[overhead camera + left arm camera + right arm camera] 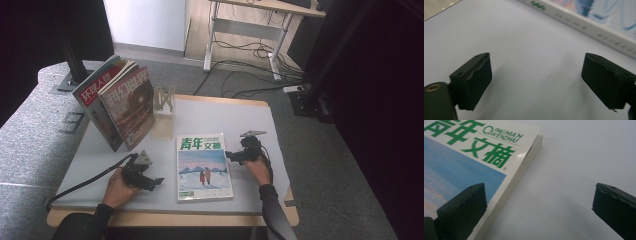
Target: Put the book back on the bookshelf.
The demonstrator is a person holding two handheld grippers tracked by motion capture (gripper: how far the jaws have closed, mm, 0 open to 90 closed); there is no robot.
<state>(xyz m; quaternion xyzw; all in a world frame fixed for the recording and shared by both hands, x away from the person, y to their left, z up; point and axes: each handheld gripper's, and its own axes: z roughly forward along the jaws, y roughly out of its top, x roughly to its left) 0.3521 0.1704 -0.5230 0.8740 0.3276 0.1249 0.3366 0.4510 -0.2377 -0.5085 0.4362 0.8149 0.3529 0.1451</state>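
Pale tabletop [250, 125] carries the magazine [204, 167] flat at lower centre of the frame, not yet gripped or lifted. Left gripper [156, 182] and right gripper [230, 155] flank its side edges, jaws of both spread wide and empty. Two magazines [122, 102] lean at upper left; bare surface surrounds it.
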